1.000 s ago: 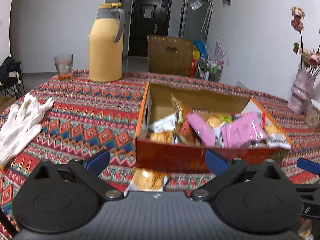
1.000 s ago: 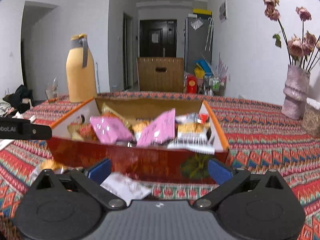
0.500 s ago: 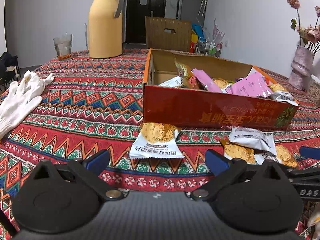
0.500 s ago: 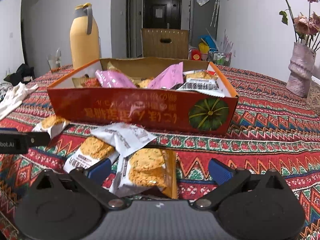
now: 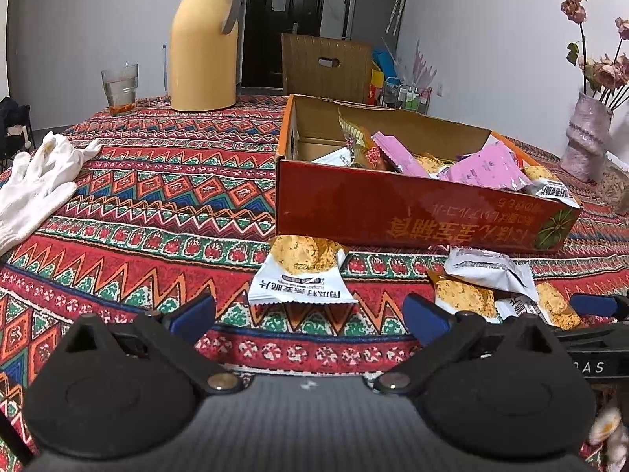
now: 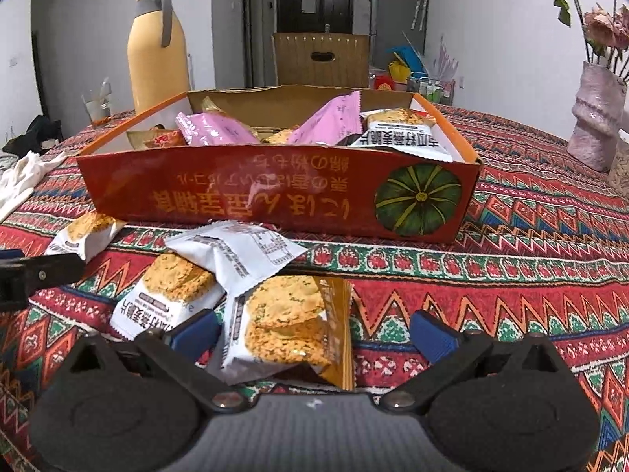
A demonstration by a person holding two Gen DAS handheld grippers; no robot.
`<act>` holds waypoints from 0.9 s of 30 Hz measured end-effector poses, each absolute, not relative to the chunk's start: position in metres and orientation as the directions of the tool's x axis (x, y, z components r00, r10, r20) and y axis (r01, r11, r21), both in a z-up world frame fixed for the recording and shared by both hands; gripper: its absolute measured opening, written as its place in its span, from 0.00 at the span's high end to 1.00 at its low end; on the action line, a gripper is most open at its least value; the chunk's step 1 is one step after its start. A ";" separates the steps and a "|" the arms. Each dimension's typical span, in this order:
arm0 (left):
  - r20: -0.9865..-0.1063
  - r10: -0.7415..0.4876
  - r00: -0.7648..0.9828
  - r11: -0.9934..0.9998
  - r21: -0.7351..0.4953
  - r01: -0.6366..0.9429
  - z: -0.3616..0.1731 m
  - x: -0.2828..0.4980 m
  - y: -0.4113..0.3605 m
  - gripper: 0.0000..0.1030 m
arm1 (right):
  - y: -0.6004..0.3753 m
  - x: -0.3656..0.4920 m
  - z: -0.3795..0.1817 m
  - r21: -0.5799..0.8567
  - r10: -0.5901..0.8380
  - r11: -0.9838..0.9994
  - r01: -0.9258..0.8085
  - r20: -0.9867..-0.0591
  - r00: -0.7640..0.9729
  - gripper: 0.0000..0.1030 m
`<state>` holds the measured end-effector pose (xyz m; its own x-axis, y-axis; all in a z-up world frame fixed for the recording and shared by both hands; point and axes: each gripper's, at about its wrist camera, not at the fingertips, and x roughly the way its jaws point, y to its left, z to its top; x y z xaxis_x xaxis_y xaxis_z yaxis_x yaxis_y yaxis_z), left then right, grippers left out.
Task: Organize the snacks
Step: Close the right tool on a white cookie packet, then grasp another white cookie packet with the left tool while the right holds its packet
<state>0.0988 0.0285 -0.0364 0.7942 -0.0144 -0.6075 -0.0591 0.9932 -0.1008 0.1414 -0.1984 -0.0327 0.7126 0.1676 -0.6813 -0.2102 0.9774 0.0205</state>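
1. Red snack box sits mid-table on the patterned tablecloth, open top, already part-filled with pink and white packets. Judged to be the collecting bin: loose packets lie just in front of its near wall, within short reach of both tools.

2. Loose stock, right wrist view: orange-edged cracker packet nearest, lying flat between the spread fingers; a white cracker packet just left of it; a white packet turned print-side up overlapping both. One more single cracker packet lies apart to the left, touching or nearly touching the box wall.

3. Right gripper: fingers released and wide, nothing held. Held low and level, pointing at the box, straddling the orange-edged packet. Pose reads as lined up for a pinch on that packet.

4. Left gripper: fingers likewise released, empty. Low and level, aimed at the single packet, which lies just ahead of the fingertips, not between them.

5. The two tools sit side by side, close; each shows at the edge of the other's view.

6. Off-task items stand well clear: yellow thermos and glass at the far edge, white glove left, vase right.
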 end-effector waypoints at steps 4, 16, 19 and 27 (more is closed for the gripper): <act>-0.609 -0.016 0.793 0.992 -0.107 -0.062 -0.037 0.099 0.030 0.00 | -0.199 0.138 -0.032 0.030 0.186 0.975 -0.222 -0.662 0.726 0.08; -0.610 -0.011 0.792 0.993 -0.102 -0.065 -0.037 0.098 0.029 0.00 | -0.196 0.111 -0.022 0.015 0.211 0.968 -0.249 -0.580 0.787 0.55; -0.607 -0.014 0.795 0.993 -0.104 -0.062 -0.035 0.096 0.031 0.00 | -0.202 0.102 -0.016 0.023 0.209 0.972 -0.236 -0.550 0.808 0.56; -0.618 0.014 0.786 0.995 -0.066 -0.069 -0.020 0.102 0.036 0.00 | -0.230 0.089 -0.006 0.045 0.167 0.985 -0.167 -0.498 0.851 0.56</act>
<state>0.1021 0.0360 -0.0204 0.7859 0.0139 -0.6182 -0.0695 0.9954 -0.0660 0.0893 -0.2301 -0.0063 0.8509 0.1671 -0.4981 -0.1672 0.9849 0.0448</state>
